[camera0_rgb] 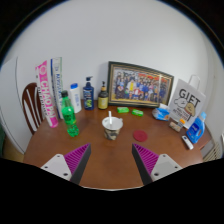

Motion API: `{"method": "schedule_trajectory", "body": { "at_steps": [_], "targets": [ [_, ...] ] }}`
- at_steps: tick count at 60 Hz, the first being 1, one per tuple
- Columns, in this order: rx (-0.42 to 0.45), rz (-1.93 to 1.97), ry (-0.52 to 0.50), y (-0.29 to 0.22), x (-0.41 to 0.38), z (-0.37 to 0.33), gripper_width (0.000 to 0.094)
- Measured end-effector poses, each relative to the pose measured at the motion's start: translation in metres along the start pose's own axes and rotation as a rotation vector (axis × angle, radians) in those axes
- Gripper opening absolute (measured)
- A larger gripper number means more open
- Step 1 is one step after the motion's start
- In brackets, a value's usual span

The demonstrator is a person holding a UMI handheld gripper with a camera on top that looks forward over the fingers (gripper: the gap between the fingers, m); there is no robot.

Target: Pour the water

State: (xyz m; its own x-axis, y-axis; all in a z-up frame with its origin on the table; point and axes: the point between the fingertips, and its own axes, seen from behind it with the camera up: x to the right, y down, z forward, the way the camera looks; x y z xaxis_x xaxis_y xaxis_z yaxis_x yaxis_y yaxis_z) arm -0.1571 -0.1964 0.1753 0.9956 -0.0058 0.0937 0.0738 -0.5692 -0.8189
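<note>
Holding the gripper [110,162] above the near part of a round brown wooden table [110,150], I see both fingers spread wide, pink pads [76,158] facing inward, with nothing between them but bare tabletop.

Beyond the fingers, near the table's middle, stands a white paper cup with a dark patterned band [112,126]; it sits apart from everything else, with open wood on all sides. To its left, closer to the table's edge, stands a green plastic bottle with a white cap [70,119]. Behind that bottle, along the far rim, I count a white bottle [76,98], a dark blue bottle [88,95] and a small dark bottle with a yellow label [103,97], close together in a row.

A framed group photograph [141,85] leans against the white wall at the back. In front of it lie two small green items [129,111] and, nearer the cup, a flat red round coaster [140,134]. On the right edge stand a white bag printed with "GIFT" [185,100] and a blue packet [196,128]. A brown wooden chair [33,105] sits off the table's left side.

The widest free room is the bare stretch between my fingers and the cup.
</note>
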Motion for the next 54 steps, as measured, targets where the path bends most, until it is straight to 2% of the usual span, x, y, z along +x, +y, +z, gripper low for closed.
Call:
{"method": "schedule_trajectory", "body": {
  "at_steps": [7,13,24,34,37,42,48,50,54],
  "targets": [
    [0.067,0.0,-0.128,-0.015,-0.097,0.026,0.0859],
    [0.127,0.022,-0.182,-0.032,-0.157,0.059,0.0854],
    [0.219,0.078,-0.141,-0.065,-0.203,0.137,0.0859],
    [0.234,0.1,-0.08,-0.071,-0.209,0.189,0.084],
    [0.238,0.105,-0.066,-0.07,-0.208,0.2,0.0778],
    [0.26,0.099,-0.035,-0.073,-0.203,0.208,0.0547],
    [0.284,0.086,-0.036,-0.075,-0.203,0.21,0.0483],
    [0.287,0.081,-0.039,-0.076,-0.202,0.211,0.0418],
    [0.303,0.071,-0.018,-0.079,-0.196,0.211,0.0371]
  ]
}}
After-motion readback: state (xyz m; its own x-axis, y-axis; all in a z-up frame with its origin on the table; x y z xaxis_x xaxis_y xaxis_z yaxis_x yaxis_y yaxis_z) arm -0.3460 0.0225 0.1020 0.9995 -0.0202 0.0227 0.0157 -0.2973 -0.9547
